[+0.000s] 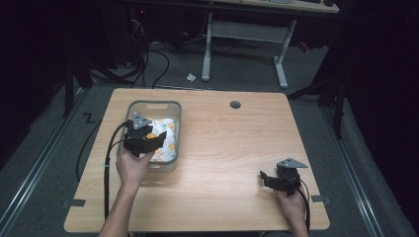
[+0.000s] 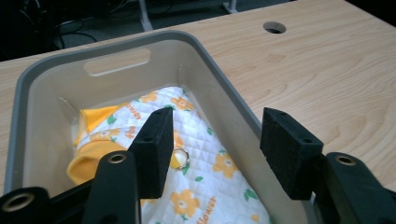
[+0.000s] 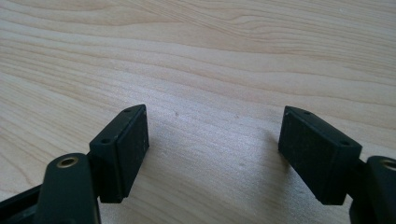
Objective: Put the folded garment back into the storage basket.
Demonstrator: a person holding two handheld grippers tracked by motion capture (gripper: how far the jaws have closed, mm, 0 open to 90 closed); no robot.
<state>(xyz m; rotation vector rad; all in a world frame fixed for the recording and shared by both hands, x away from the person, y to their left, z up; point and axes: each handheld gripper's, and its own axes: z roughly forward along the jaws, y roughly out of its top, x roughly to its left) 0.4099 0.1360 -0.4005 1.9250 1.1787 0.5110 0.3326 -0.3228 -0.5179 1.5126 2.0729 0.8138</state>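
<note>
A grey bin (image 1: 170,109) stands toward the left edge of the table (image 1: 237,143), and a white quilted cloth (image 2: 205,163) with orange flowers lies inside it. The left gripper (image 1: 148,140) hangs over the bin's near end, its jaws spread wide above the cloth with nothing between them. The right gripper (image 1: 269,178) sits low near the table's near right corner, jaws wide apart over bare wood.

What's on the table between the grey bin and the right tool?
Nothing: in the high view, the stretch of wooden table from the grey bin to the right tool is bare.
</note>
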